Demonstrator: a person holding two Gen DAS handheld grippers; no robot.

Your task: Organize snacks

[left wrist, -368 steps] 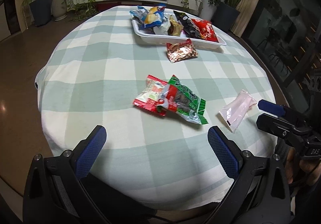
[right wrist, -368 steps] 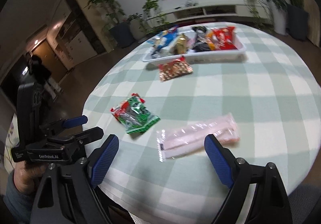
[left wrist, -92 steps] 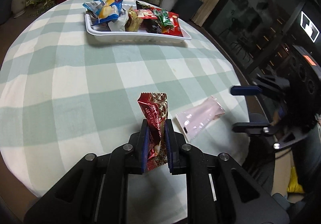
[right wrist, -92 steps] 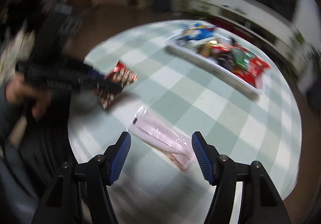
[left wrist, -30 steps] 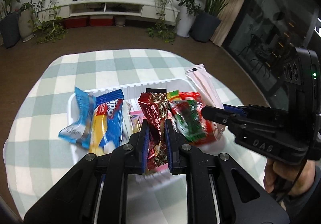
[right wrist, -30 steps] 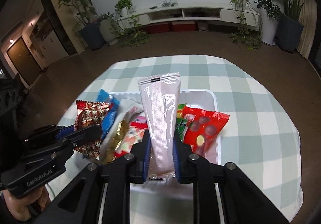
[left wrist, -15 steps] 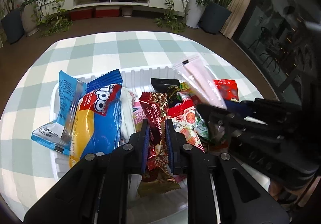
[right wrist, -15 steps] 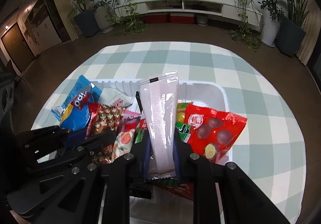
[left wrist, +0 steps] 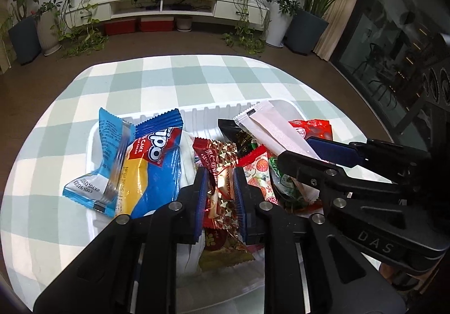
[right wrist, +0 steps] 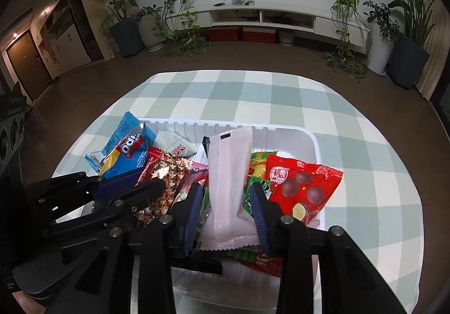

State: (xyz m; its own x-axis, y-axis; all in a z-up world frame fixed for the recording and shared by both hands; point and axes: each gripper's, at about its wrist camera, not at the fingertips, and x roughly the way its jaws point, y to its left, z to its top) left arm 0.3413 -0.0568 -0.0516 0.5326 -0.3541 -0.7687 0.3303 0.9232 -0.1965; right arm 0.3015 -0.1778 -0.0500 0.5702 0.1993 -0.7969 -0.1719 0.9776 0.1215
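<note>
Both grippers now sit low over the white tray point(right wrist: 284, 131), lower than a second ago, and both sets of jaws have just been opening. Left gripper point(left wrist: 220, 181): blue pads barely parted, the red-and-gold star-print packet point(left wrist: 218, 157) between them, standing upright; can't tell whether the pads press it or just flank it (gap looks hair-thin on either side). Its lower end is down among the other wrappers in the tray. Right gripper point(right wrist: 227, 205): jaws visibly spread, clear gaps on both sides of the pale pink packet point(right wrist: 229, 173), so no pinch. That packet leans upright inside the tray, bottom seam resting on the green and red wrappers below.

Tray contents around them: blue-and-yellow cake packet point(left wrist: 153, 167) and light blue packet point(left wrist: 108, 156) at the left end, red chocolate-ball bag point(right wrist: 302, 188) at the right end, a strawberry-print packet point(left wrist: 258, 170) in the middle. Tray stands on the green-and-white checked tablecloth point(right wrist: 253, 91). In the left wrist view the right gripper crosses in from the right, just beside the left one.
</note>
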